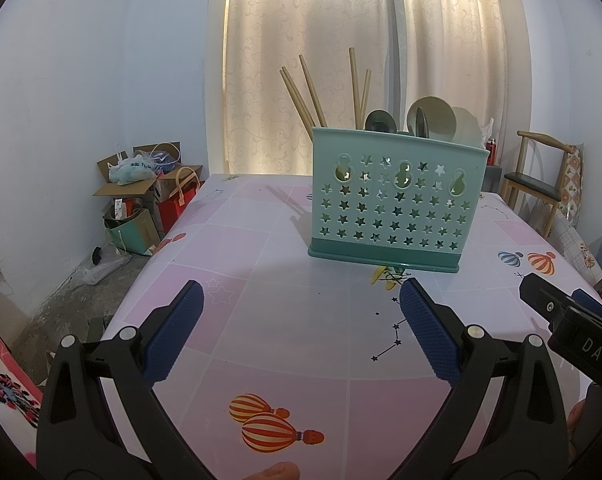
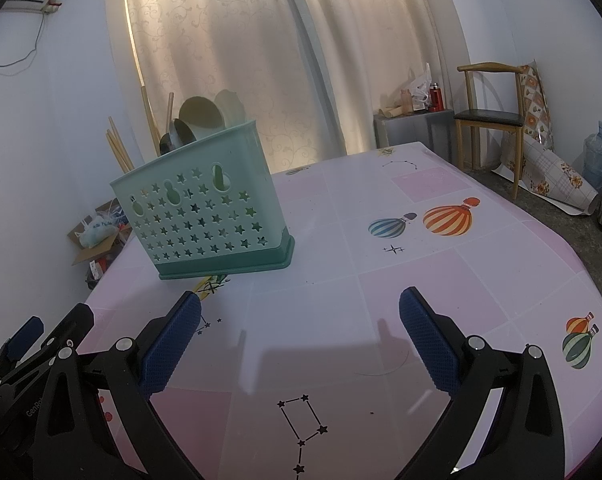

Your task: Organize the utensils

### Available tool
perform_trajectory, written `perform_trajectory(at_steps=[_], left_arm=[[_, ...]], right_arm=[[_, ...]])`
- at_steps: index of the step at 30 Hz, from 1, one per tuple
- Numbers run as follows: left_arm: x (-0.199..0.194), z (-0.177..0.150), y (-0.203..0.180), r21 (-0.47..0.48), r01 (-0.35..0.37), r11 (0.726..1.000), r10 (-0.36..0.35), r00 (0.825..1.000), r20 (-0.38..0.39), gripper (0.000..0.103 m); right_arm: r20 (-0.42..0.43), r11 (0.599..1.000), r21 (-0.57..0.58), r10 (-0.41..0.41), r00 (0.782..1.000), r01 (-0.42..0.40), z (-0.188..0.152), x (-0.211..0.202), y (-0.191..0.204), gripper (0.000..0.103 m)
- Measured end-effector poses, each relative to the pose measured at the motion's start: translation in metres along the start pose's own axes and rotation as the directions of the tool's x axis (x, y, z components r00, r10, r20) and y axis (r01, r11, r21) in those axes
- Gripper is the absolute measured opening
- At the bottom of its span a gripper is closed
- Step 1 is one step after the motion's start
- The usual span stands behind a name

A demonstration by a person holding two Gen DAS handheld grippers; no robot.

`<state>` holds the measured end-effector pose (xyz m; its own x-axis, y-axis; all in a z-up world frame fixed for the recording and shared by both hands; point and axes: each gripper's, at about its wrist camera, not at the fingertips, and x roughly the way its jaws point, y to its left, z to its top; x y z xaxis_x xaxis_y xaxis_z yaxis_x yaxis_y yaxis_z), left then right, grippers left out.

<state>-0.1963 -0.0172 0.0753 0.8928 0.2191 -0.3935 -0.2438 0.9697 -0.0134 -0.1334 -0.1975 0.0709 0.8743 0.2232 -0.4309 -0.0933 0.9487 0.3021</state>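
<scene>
Nearest to me, both tools hang low over the table (image 1: 301, 320) with nothing in them. The left gripper (image 1: 301, 320) has its blue pads spread wide apart, and the right gripper (image 2: 301, 328) is spread just as wide over bare tablecloth. A fingertip shows at the very near edge of the left wrist view.

A little farther on, in the middle of the table, stands the teal caddy (image 1: 397, 200), star-punched on its face and set on a darker base. It is upright. Wooden chopsticks (image 1: 313, 92) lean out of its left part, and spoons (image 1: 429, 120) crowd the right part, bowls up. No loose utensil lies on the cloth in either view, so I judge the sorting done or nearly so. If anything is left, it is tidying: I would keep the pads open, come at the caddy slowly from the near side, and avoid knocking the tall sticks, which could tip the light plastic holder.

Beyond the table, pale curtains (image 2: 261, 60) cover the window. Far left on the floor sits a heap of cardboard boxes and bags (image 1: 149, 192). Far right stand a wooden chair (image 2: 489, 120) and a water jug (image 2: 599, 156), all well apart from the work.
</scene>
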Motion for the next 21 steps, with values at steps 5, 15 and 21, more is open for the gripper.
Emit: perform_trajectory(at_steps=[5, 15, 21], left_arm=[[0.0001, 0.0001, 0.0001, 0.0, 0.0, 1.0, 0.0, 1.0, -0.001, 0.095], [-0.0002, -0.0002, -0.0006, -0.001, -0.001, 1.0, 0.001, 1.0, 0.0, 0.095], [-0.0004, 0.0005, -0.0036, 0.005, -0.002, 1.0, 0.002, 1.0, -0.005, 0.095]], right_arm=[[0.0, 1.0, 0.0, 0.0, 1.0, 0.0, 0.0, -0.0001, -0.0001, 0.097], [0.0, 1.0, 0.0, 0.0, 1.0, 0.0, 0.0, 0.0, 0.0001, 0.097], [-0.003, 1.0, -0.001, 0.0, 1.0, 0.0, 0.0004, 0.0004, 0.001, 0.097]])
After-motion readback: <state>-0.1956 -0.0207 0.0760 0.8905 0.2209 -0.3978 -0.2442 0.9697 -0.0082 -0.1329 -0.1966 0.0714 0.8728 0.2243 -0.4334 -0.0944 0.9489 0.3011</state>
